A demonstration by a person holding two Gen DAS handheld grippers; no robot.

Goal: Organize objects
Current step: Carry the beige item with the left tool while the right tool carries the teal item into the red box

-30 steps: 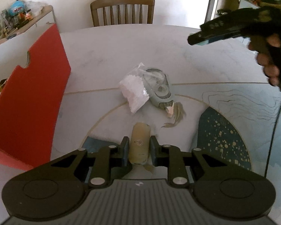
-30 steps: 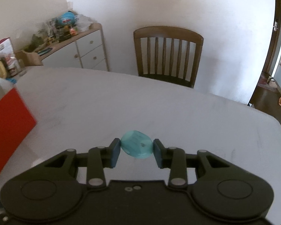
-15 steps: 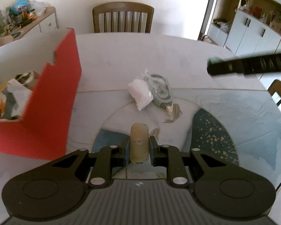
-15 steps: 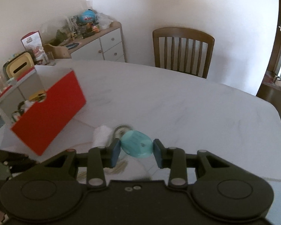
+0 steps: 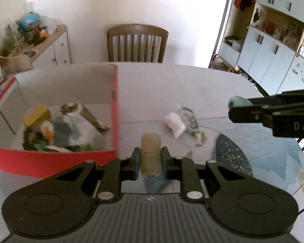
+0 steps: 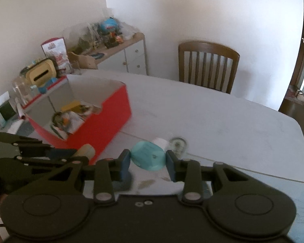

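Observation:
My left gripper [image 5: 151, 159] is shut on a beige cylindrical tube [image 5: 151, 154], held above the table beside the red box [image 5: 114, 109]. The box is open at the top and holds several mixed packets [image 5: 66, 129]. My right gripper [image 6: 148, 162] is shut on a teal oval case [image 6: 148, 158]; it also shows at the right of the left wrist view, right gripper [image 5: 273, 115], with the teal case [image 5: 238, 102] at its tip. In the right wrist view the left gripper [image 6: 40, 154] and its tube [image 6: 86, 149] sit low left by the red box [image 6: 103, 121].
A white packet [image 5: 175, 122] and a clear bag with a round grey item [image 5: 189, 119] lie on the white table [image 5: 172, 85]. A wooden chair [image 5: 136, 42] stands at the far edge. A cluttered sideboard [image 6: 115, 48] is at the back left, cabinets [image 5: 273, 54] at the right.
Both grippers rose and pulled back, keeping their loads. The red box now shows its open top and contents; the right gripper's view swung left, bringing the box and the left gripper into sight.

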